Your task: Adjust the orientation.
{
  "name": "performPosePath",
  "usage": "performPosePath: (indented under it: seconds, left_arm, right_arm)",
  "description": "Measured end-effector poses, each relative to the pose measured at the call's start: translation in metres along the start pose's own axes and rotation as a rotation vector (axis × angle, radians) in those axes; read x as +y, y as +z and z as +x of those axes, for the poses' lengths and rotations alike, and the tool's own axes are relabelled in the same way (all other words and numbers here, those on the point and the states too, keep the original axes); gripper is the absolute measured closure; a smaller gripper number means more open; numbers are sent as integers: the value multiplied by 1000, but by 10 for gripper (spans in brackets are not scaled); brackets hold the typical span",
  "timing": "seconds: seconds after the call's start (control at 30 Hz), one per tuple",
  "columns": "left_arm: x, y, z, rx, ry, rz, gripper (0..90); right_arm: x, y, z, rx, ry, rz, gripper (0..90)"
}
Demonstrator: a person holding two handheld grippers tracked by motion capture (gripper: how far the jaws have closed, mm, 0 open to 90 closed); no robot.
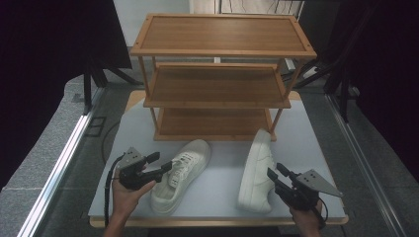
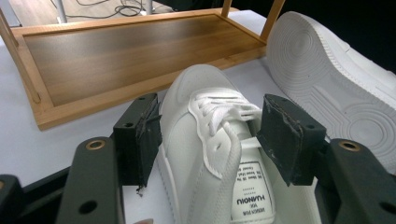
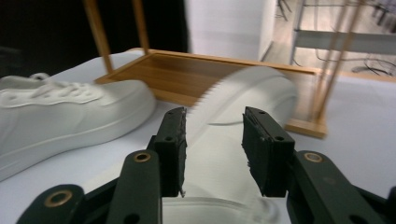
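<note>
**Two white shoes, two grippers, one shelf**

Over at lower left of the high view, the left gripper [image 1: 160, 163] sits in the person's left hand [image 1: 127, 195], jaws spread wide. In the left gripper view they straddle the left shoe [image 2: 210, 154] at the laces, and there's daylight on both sides, pads off the leather. That shoe [image 1: 180, 175] stands upright on its sole, lower centre of the grey table [image 1: 222, 197], toe angled up toward the wooden shelf [image 1: 217, 89] filling the upper middle.

Sliding right: the right shoe [image 1: 257, 170] lies tipped on its side, toe near the shelf's front right leg. At lower right, the right gripper [image 1: 274, 174] reaches its heel. In the right gripper view the jaws stand part open around the blurred shoe [image 3: 224, 116]; whether the pads press on it, I can't tell.
</note>
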State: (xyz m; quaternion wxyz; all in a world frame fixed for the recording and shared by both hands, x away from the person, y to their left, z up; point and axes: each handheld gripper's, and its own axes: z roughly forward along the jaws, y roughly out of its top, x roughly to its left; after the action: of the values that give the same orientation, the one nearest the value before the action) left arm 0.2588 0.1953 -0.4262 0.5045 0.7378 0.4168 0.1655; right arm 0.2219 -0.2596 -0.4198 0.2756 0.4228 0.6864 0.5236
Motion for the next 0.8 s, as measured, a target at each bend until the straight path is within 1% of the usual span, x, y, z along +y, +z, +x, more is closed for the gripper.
performPosePath:
  seconds: [0.03,0.13,0.23,0.27,0.33,0.47,0.53,0.63,0.73,0.8]
  left_arm:
    - [0,0,0,0,0,0,384]
    - [-4,0,0,5,-2,9,380]
    - [-5,0,1,4,-1,15,374]
    - [-6,0,1,3,1,18,371]
    - [-5,1,2,0,1,17,371]
    - [-5,2,3,-7,5,18,371]
    - [-5,4,3,-12,6,21,371]
    - [-5,6,4,-15,8,28,371]
    - [-5,9,4,-21,6,30,371]
    - [-4,9,5,-24,7,32,371]
  right_arm:
    - [0,0,0,0,0,0,594]
    - [1,0,12,35,-22,4,605]
    - [1,-1,16,48,-21,7,614]
    - [0,-1,22,62,-33,18,626]
    - [-1,1,28,79,-43,27,650]
    - [-5,5,41,108,-74,61,727]
    - [-8,8,47,117,-92,76,757]
    - [-11,12,53,126,-112,99,780]
    - [-15,14,55,129,-118,116,783]
    - [-17,13,54,120,-117,120,782]
